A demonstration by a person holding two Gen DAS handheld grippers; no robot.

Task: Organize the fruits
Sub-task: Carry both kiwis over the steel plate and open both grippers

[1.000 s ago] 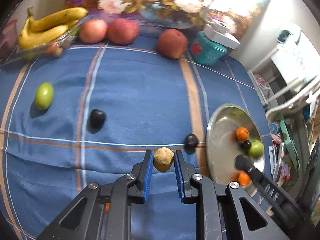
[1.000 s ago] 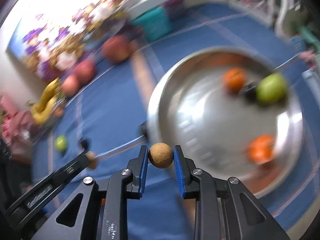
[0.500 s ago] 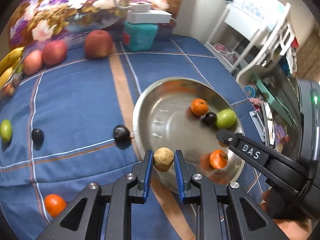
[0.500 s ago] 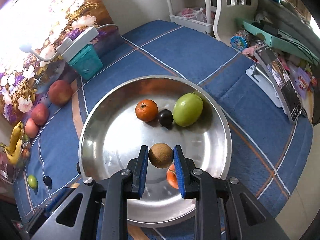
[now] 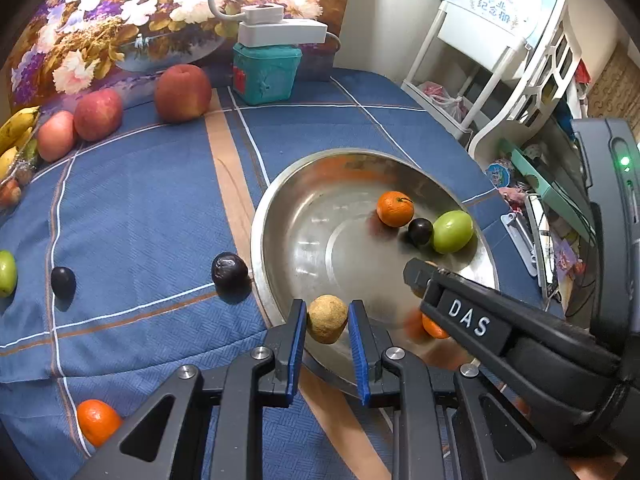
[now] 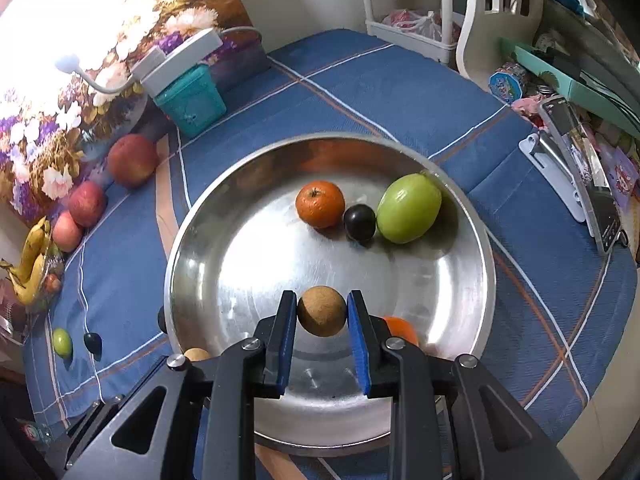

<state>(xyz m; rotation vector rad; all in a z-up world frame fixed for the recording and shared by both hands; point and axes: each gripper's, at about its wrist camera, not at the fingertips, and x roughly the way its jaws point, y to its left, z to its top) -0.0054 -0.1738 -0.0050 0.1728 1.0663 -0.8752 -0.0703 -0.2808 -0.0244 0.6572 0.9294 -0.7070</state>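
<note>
A: Each gripper holds a small brown fruit. The left gripper (image 5: 327,318) has its jaws shut on a lumpy brown fruit (image 5: 326,319), just over the near left rim of the bowl (image 5: 276,216). The right gripper (image 6: 322,316) has its jaws shut on a round brown fruit (image 6: 321,310), over the middle of the bowl.

B: What is in the bowl?

A: An orange (image 6: 320,204), a dark plum (image 6: 359,218) and a green fruit (image 6: 409,207), side by side at the far right. A second orange (image 6: 400,329) is near, half hidden behind the right gripper.

B: What does only the left view show?

A: An orange on the cloth (image 5: 97,421) at the near left, and a big plum (image 5: 229,271) touching the bowl's left rim. The right view shows just a dark sliver there. The left view also shows the right gripper from the side, with "DAS" on it.

B: And only the right view?

A: The whole bowl, round and clear. It also shows a bit of the left gripper's fruit peeking out at the near left.

B: Anything hard to see?

A: The bananas (image 5: 16,130) are cut off at the left edge. Three apples (image 5: 182,92) sit far back on the blue cloth (image 5: 140,208). A green fruit and a small plum lie far left, tiny in the right view.
</note>
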